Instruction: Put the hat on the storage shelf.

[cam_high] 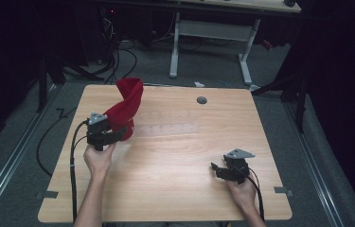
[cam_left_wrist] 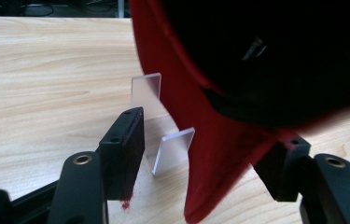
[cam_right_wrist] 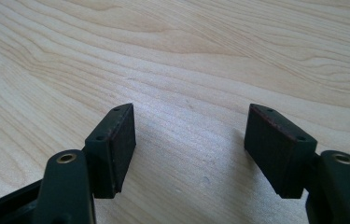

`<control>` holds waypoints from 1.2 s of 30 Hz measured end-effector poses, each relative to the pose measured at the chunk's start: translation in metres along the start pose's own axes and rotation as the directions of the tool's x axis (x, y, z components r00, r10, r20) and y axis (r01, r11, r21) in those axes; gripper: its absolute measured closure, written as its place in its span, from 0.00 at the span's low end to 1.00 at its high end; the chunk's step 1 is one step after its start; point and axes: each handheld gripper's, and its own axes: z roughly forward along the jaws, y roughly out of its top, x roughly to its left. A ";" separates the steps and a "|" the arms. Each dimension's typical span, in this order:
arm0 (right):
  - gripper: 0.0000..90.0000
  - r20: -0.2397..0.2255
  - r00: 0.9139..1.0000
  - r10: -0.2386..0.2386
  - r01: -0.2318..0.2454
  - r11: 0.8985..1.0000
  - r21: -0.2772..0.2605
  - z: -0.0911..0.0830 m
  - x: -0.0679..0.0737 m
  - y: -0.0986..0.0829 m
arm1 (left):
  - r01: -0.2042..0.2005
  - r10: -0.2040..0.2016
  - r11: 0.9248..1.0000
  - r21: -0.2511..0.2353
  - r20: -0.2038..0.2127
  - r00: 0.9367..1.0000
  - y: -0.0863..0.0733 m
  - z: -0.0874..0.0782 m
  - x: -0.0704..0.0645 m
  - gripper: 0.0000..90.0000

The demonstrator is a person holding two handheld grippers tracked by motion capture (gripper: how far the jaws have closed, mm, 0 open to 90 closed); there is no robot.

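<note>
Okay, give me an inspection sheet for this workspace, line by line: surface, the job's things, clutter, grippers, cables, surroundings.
Surface: light wooden table, a grey round cap set in it near the far edge.
Job's things: red cap lifted above the table at the left; its brim hangs between the jaws of the left gripper, which stand apart. A clear acrylic stand lies on the table beyond.
Clutter: nothing seen.
Grippers: left gripper open around the brim; right gripper open, empty, low over bare wood.
Cables: one black cable trails from the left gripper, another from the right.
Surroundings: dark room, grey floor, a white-legged desk behind, loose cables on the floor.
</note>
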 end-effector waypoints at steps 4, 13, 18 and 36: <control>0.38 0.000 1.000 -0.002 0.002 1.000 -0.001 0.000 0.000 0.000 | -0.013 0.013 1.000 0.009 -0.001 1.000 -0.001 -0.005 -0.001 0.42; 0.38 0.000 1.000 -0.003 0.003 1.000 -0.001 0.000 0.000 0.000 | -0.003 0.003 1.000 -0.003 0.002 1.000 -0.001 -0.012 0.000 0.40; 0.38 0.000 1.000 -0.001 0.001 1.000 -0.001 0.000 0.000 0.000 | -0.015 0.015 1.000 -0.003 -0.011 1.000 -0.002 -0.018 0.000 0.41; 0.38 -0.001 1.000 -0.003 0.003 1.000 -0.001 0.000 0.000 0.000 | -0.020 0.020 1.000 0.004 0.008 1.000 -0.005 -0.045 -0.005 0.41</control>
